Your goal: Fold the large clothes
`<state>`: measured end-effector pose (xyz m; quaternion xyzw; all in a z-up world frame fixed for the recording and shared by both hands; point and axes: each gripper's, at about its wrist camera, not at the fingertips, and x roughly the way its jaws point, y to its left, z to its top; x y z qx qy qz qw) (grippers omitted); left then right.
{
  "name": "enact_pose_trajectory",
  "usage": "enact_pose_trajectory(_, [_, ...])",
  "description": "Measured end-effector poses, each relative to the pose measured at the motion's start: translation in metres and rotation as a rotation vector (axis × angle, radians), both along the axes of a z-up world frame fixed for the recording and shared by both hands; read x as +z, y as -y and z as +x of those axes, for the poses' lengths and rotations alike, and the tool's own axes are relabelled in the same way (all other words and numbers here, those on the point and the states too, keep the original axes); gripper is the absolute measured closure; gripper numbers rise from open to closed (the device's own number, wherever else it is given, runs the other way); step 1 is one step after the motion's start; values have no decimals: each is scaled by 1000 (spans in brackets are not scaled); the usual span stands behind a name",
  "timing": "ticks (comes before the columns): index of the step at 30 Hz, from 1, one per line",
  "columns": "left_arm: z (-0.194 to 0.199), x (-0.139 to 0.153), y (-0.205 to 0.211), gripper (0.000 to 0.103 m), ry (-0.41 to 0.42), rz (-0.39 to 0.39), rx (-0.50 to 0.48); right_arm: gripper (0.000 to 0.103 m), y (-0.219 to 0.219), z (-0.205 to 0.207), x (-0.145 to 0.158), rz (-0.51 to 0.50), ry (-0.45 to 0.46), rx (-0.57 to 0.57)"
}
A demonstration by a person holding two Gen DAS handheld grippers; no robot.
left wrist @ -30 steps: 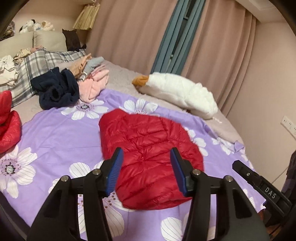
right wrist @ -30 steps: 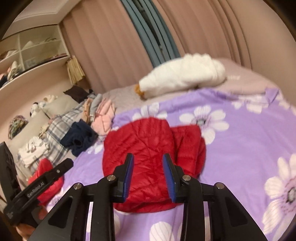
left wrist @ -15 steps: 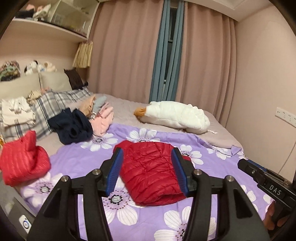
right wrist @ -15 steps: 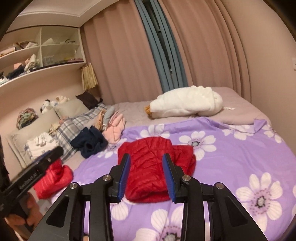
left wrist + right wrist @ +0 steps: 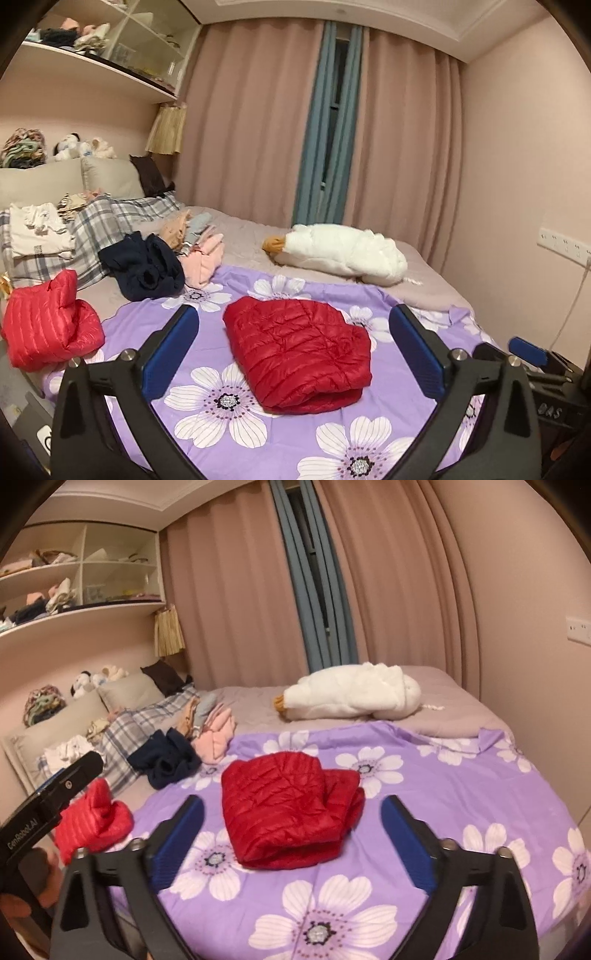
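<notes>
Red quilted down jacket, folded into a thick oblong bundle, lies on the purple flower-print sheet near the bed's foot. In the left wrist view its long axis runs from far left to near right, the folded edge nearest. Both the left gripper and right gripper have just been opening; their jaws stand wide with nothing between them, clear of the jacket.
</notes>
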<state>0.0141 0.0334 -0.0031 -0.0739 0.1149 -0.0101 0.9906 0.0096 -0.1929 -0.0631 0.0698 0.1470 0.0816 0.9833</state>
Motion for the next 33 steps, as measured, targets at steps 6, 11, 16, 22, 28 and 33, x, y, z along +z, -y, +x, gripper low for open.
enact_pose_trajectory(6, [-4, -1, 3, 0, 13, -55, 32, 1, -5, -8, -4, -12, 28, -106])
enact_pose_trajectory(11, [-7, -14, 11, 0, -42, -77, 54, 1, -12, -19, -12, -15, 29, -124])
enact_pose_trajectory(16, [-13, -22, 9, 0, -72, -112, 68, 1, -8, -27, -15, 19, 25, -130])
enact_pose_trajectory(22, [-26, -23, 9, 0, -55, -120, 71, 1, -4, -38, -20, 54, 11, -174])
enact_pose_trajectory(28, [-37, -30, 17, 0, -65, -81, 35, 1, -6, -52, -24, 57, 21, -160])
enact_pose_trajectory(33, [-46, -29, 13, 0, -37, -111, 45, 1, -5, -57, -26, 61, 24, -153])
